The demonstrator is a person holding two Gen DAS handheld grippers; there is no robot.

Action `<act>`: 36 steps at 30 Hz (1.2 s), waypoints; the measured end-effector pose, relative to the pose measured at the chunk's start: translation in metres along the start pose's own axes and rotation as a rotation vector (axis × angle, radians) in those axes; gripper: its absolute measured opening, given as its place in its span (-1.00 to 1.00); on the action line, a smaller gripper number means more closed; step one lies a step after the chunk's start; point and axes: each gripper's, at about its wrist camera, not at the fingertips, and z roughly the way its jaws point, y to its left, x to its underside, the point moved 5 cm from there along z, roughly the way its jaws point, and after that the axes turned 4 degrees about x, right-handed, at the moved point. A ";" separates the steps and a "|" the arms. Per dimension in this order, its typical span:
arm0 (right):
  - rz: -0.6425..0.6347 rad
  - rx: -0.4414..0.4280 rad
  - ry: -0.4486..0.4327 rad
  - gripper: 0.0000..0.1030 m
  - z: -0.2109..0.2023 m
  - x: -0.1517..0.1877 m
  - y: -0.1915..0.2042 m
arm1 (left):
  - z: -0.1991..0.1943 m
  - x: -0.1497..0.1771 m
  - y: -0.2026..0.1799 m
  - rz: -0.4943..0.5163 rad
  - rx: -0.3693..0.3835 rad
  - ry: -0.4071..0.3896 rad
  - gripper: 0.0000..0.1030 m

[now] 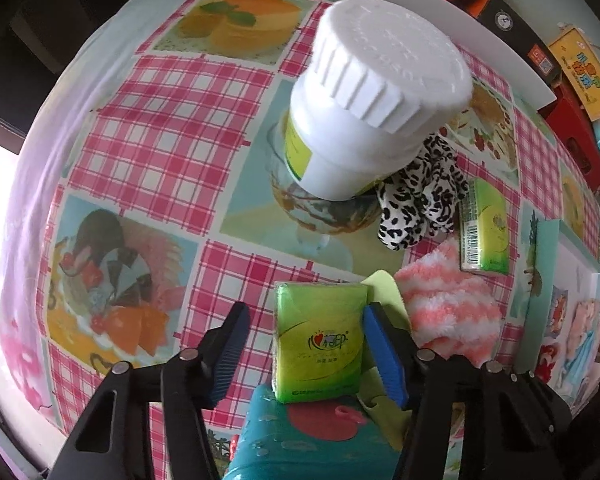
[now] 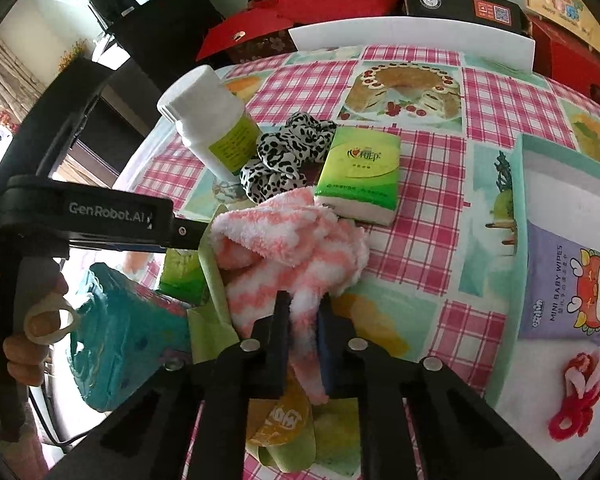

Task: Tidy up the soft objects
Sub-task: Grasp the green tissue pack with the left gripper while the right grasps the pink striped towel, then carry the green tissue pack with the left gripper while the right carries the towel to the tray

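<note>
Nearest in the left wrist view, the left gripper point(image 1: 302, 354) is pointed straight down with its jaws parted around a green tissue pack point(image 1: 319, 342). The right-hand blue pad point(image 1: 384, 354) is seen against the pack's edge; a gap is left at the other pad, so the pack is not clamped. The pack is propped on a teal pouch point(image 1: 300, 440).

In the right wrist view, the right gripper point(image 2: 303, 322) is clenched on a fold of a pink-and-white fluffy sock point(image 2: 292, 248), which is heaped on the checked tablecloth point(image 2: 416, 208). A hand point(image 2: 24, 320) is seen at the far left on the other tool's handle.

Just beyond the sock, a second green tissue pack point(image 2: 360, 172) is laid flat, beside a black-and-white spotted scrunchie point(image 2: 288, 152) and a white bottle point(image 2: 212, 120). To the right, a mini baby wipes pack point(image 2: 564, 284) and a red scrunchie point(image 2: 576, 396) are held in a white tray point(image 2: 540, 184).
</note>
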 end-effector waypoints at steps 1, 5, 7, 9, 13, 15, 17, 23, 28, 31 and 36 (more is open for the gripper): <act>0.003 -0.006 -0.005 -0.79 -0.002 0.000 -0.001 | 0.000 0.001 -0.001 0.002 0.007 0.001 0.08; 0.006 -0.018 -0.017 -0.81 -0.002 -0.004 -0.001 | 0.001 0.002 -0.008 0.018 0.006 0.000 0.03; 0.009 -0.023 -0.023 -0.81 -0.003 -0.004 0.001 | 0.002 0.002 -0.010 0.020 0.012 -0.001 -0.03; 0.012 -0.028 -0.030 -0.83 -0.006 -0.003 0.000 | 0.002 0.002 -0.012 0.023 0.008 -0.003 -0.03; 0.020 -0.035 -0.039 -0.84 -0.012 -0.001 -0.002 | -0.003 0.003 -0.017 0.029 0.003 -0.011 -0.05; 0.024 -0.037 -0.042 -0.85 -0.013 -0.001 -0.002 | -0.004 0.003 -0.017 0.027 0.005 -0.016 -0.05; 0.026 -0.039 -0.046 -0.85 -0.014 -0.002 -0.002 | -0.007 0.003 -0.016 0.022 0.004 -0.025 -0.06; 0.032 -0.054 -0.068 -0.87 -0.021 -0.003 -0.001 | -0.018 0.004 -0.006 -0.002 -0.002 -0.067 -0.07; 0.044 -0.090 -0.106 -0.88 -0.033 -0.008 0.001 | -0.038 0.004 0.004 -0.013 0.009 -0.124 -0.07; 0.038 -0.112 -0.158 -0.88 -0.048 -0.013 0.005 | -0.055 0.004 0.006 -0.015 0.022 -0.165 -0.07; 0.045 -0.158 -0.243 -0.88 -0.076 -0.019 0.007 | -0.086 0.007 0.009 -0.018 0.035 -0.246 -0.07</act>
